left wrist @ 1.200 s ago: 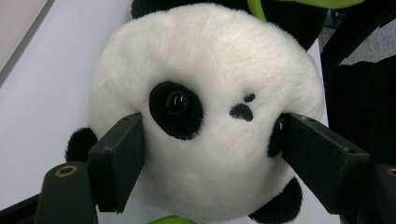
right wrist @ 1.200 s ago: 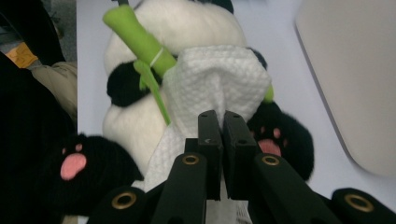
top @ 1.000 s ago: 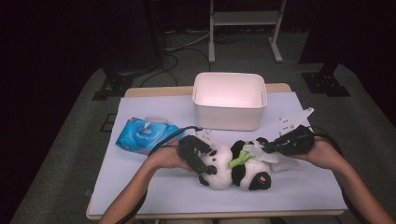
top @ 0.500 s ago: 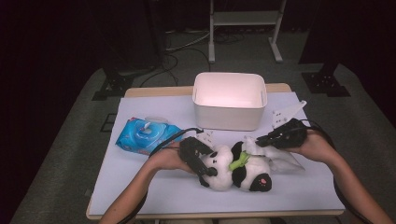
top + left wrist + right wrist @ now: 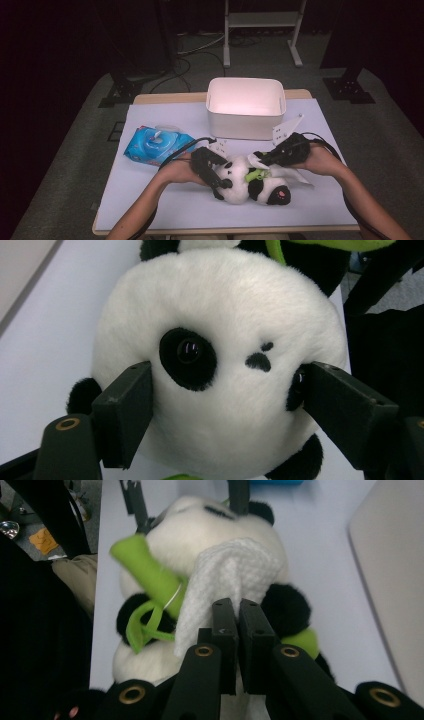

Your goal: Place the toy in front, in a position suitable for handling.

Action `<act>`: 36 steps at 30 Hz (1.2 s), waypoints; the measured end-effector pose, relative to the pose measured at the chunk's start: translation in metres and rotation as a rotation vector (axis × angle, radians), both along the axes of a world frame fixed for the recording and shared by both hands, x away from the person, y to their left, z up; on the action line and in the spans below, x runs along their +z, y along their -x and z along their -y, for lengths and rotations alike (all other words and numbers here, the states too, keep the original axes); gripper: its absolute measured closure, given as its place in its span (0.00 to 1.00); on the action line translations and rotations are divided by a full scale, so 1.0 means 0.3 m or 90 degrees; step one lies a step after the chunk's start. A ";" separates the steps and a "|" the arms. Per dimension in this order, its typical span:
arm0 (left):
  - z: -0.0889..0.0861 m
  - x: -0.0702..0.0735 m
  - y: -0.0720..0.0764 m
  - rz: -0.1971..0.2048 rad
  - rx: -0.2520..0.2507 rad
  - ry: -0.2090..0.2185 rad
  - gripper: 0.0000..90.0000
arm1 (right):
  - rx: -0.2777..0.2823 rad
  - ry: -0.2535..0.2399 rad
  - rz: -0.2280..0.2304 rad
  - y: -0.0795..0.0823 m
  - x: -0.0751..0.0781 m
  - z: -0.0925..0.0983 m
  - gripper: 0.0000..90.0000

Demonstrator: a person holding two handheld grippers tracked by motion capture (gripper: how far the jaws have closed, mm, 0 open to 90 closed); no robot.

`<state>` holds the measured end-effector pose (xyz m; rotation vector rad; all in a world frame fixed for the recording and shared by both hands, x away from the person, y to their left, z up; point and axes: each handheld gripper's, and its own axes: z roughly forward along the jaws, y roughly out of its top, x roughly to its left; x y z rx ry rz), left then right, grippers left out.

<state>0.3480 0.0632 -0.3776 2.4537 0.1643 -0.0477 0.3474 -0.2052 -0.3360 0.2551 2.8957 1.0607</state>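
1. Left gripper view: our left gripper (image 5: 220,405) clamps the panda's (image 5: 220,355) head, pinning it on the table (image 5: 165,200).
2. Our right gripper (image 5: 232,610), pressed together, pinches a white wipe (image 5: 230,565) against its belly.
3. We judge wiping underway; the bin (image 5: 246,107) sits apart.

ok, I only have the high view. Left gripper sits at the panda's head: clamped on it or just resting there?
Observer: Clamped. In the left gripper view the left gripper has a jaw pressed into each side of the panda's head.
Operator: And the right one, what's it pinching?
Observer: The right gripper is shut on a white wipe draped over the panda's belly.
Operator: That green bit?
Observer: A plush bamboo stalk lying across the panda's chest, beside the wipe.
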 end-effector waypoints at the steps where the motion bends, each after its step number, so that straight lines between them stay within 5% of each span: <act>1: -0.003 0.001 -0.001 -0.001 0.001 0.002 0.22 | -0.001 0.001 -0.003 0.006 -0.009 0.012 0.96; 12: -0.021 0.014 -0.006 -0.006 0.010 -0.011 0.19 | -0.045 -0.045 -0.025 0.058 -0.077 0.147 0.96; 21: -0.057 -0.026 -0.001 -0.016 0.024 -0.008 0.19 | -0.078 -0.059 -0.048 0.086 -0.126 0.220 0.96; 29: -0.037 -0.039 0.004 -0.024 0.027 0.027 0.25 | -0.065 -0.064 -0.043 0.106 -0.118 0.220 0.96; 36: 0.010 -0.033 0.011 -0.020 0.022 0.026 0.25 | -0.040 -0.064 -0.029 0.104 -0.078 0.176 0.96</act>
